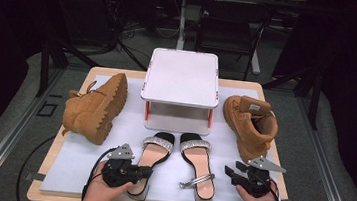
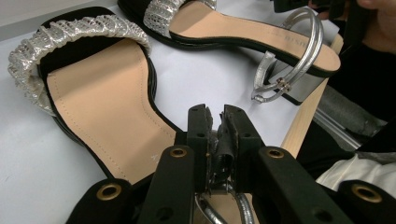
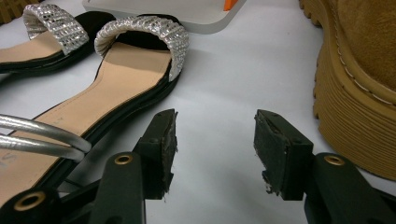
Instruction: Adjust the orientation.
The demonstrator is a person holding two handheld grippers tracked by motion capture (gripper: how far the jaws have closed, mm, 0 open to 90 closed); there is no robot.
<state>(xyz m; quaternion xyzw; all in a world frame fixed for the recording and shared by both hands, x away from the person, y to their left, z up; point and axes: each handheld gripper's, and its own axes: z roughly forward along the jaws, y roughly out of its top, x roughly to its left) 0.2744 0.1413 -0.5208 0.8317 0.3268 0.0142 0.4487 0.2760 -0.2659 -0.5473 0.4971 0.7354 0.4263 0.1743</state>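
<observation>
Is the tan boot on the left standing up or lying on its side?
Lying on its side: the left boot shows its lugged sole facing the shelf, while the right boot stands upright.

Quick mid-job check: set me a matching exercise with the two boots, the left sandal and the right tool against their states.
Things:
1. left boot
2. right boot
3. left sandal
4. right tool

States:
a. open, nothing in it
b. lying on its side
c. standing upright
d. strap pinched in the left tool

Pairs: 1-b, 2-c, 3-d, 4-a
</observation>
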